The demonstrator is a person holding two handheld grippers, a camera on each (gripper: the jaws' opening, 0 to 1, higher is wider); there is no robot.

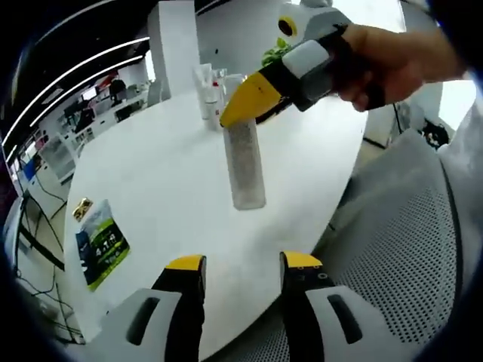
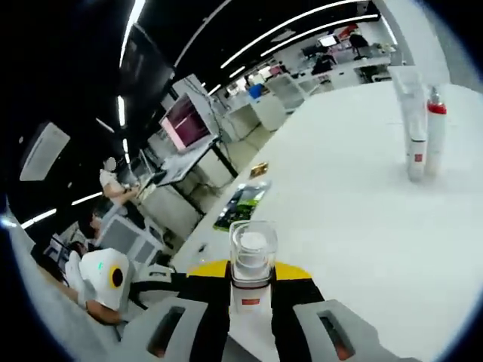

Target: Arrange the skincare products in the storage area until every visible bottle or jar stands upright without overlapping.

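Observation:
A tall clear bottle (image 1: 246, 162) stands upright near the middle of the round white table (image 1: 166, 181). My right gripper (image 1: 251, 102), held by a hand, comes in from the upper right and is shut on the bottle's top. In the right gripper view the bottle's clear cap (image 2: 253, 255) sits between the yellow-tipped jaws of my right gripper (image 2: 251, 280). My left gripper (image 1: 244, 264) is open over the table's near edge, short of the bottle, with nothing between its jaws. A cluster of white tubes and bottles (image 1: 210, 90) stands upright at the far side, also seen as the cluster (image 2: 417, 121), one bottle red-capped (image 2: 436, 128).
A green printed packet (image 1: 100, 243) lies flat on the table's left part, seen also as the packet (image 2: 241, 204). A grey mesh chair (image 1: 411, 234) stands by the table's right edge. Desks, a monitor (image 2: 185, 121) and seated people lie beyond the table.

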